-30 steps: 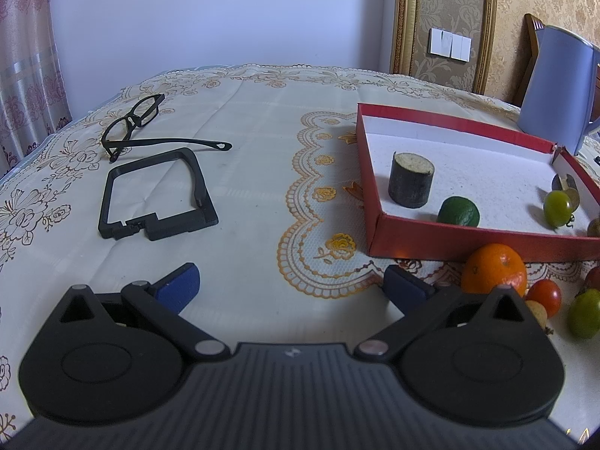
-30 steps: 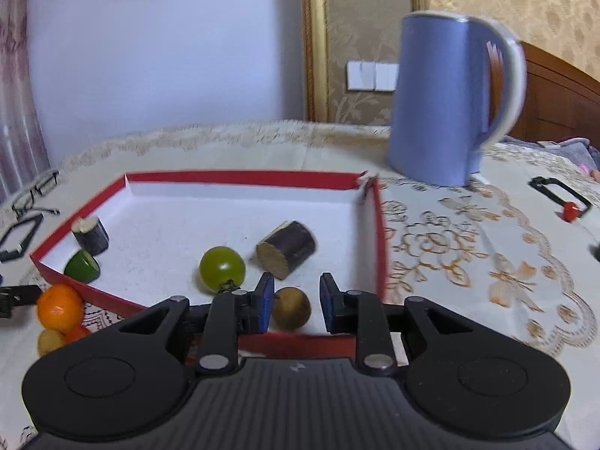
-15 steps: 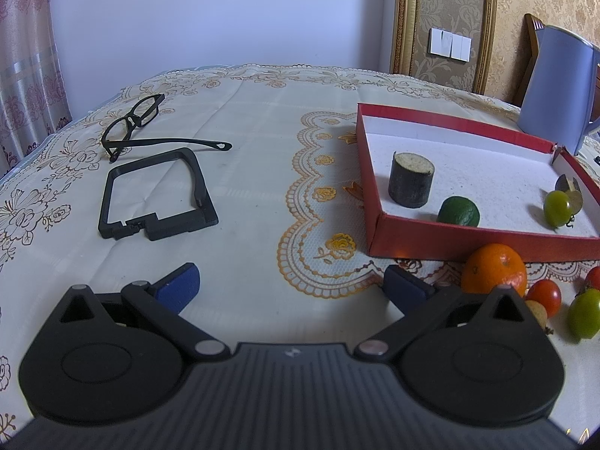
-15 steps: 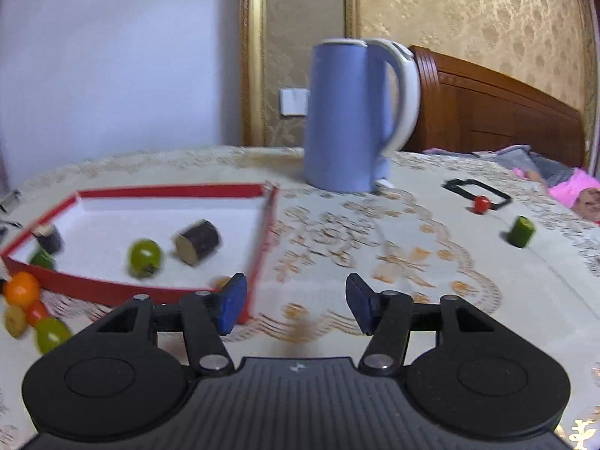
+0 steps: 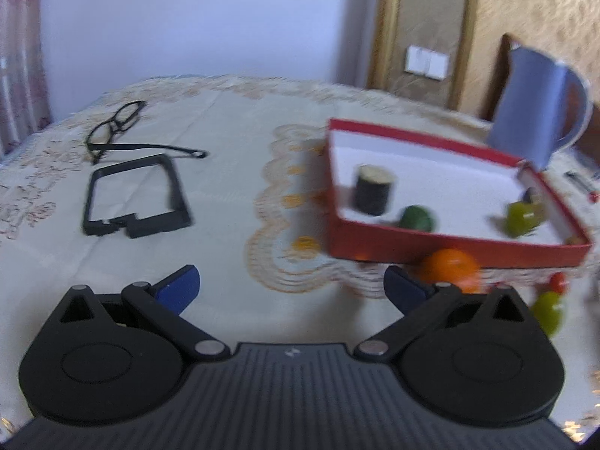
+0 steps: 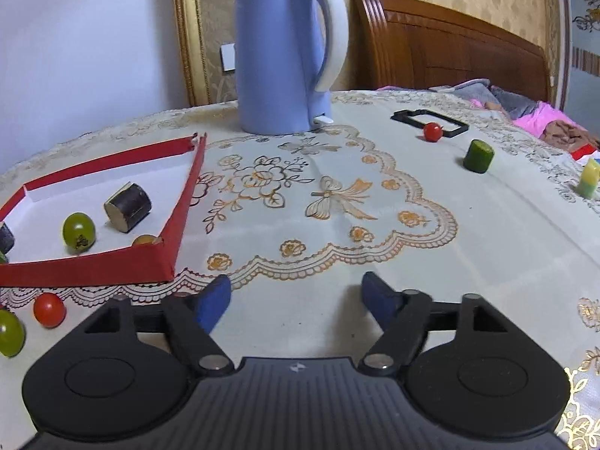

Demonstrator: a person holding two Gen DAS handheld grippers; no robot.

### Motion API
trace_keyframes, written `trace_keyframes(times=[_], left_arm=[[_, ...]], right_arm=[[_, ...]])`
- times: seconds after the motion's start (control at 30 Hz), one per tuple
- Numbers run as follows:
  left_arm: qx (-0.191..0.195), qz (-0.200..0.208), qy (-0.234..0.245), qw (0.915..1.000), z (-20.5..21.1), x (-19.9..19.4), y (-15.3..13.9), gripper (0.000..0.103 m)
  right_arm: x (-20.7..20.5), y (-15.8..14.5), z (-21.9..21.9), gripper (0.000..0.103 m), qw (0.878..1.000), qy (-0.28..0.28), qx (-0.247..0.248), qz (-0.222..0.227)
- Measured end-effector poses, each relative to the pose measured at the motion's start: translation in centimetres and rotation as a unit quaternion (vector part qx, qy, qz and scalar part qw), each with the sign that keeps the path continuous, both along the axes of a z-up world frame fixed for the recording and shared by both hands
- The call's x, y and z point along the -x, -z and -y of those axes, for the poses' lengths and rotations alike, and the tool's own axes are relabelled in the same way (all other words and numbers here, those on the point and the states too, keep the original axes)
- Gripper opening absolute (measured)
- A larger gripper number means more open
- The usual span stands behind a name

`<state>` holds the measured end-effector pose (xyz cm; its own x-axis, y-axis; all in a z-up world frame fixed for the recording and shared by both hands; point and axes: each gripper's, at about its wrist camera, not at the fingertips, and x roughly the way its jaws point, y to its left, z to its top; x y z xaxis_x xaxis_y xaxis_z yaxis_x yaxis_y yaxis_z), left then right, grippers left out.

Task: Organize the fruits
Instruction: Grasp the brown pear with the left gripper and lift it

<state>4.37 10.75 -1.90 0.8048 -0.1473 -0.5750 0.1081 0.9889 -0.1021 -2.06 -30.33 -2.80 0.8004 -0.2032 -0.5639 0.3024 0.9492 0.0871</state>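
Observation:
A red tray [image 5: 442,249] [image 6: 93,266] with a white floor holds a dark cylinder [image 5: 373,195], a green lime [image 5: 416,218], a green tomato [image 6: 78,231], a second dark cylinder [image 6: 128,207] and a small brown fruit [image 6: 144,240]. An orange [image 5: 450,268], a red tomato [image 6: 48,309] and a green tomato [image 6: 9,332] lie on the cloth in front of the tray. My left gripper [image 5: 290,287] is open and empty, its right finger beside the orange. My right gripper [image 6: 294,298] is open and empty over bare cloth right of the tray.
A blue kettle [image 6: 288,60] stands behind the tray. A red tomato [image 6: 432,131] by a black frame [image 6: 429,122], a green cylinder [image 6: 478,155] and a yellow-green piece [image 6: 588,179] lie at the far right. Glasses [image 5: 120,127] and another black frame [image 5: 135,198] lie left.
My right gripper let go of the small brown fruit in the tray, opened wide and swung right. My left gripper view has tilted and blurred, shifting slightly.

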Motion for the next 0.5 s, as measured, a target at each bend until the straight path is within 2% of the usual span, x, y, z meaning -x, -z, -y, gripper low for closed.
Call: trace_keyframes(times=[0.17, 0.27, 0.37, 0.5], left_arm=[[0.038, -0.003, 0.045, 0.9983, 2.1, 1.8, -1.3, 0.103], [0.046, 0.001, 0.068, 0.9966, 3.4, 3.1, -1.5, 0.103], [0.018, 0.017, 0.085, 0.9961, 5.0, 4.3, -1.2, 0.102], [-0.025, 0.039, 0.097, 0.9942, 6.9, 5.5, -0.8, 0.087]], right_arm=[[-0.5, 0.1, -0.6, 0.080, 1.000, -0.003, 0.021, -0.014], [-0.6, 0.1, -0.6, 0.081, 1.000, -0.004, 0.021, -0.014], [-0.5, 0.1, -0.6, 0.082, 1.000, -0.005, 0.022, -0.015], [-0.5, 0.1, -0.6, 0.082, 1.000, -0.005, 0.022, -0.015]])
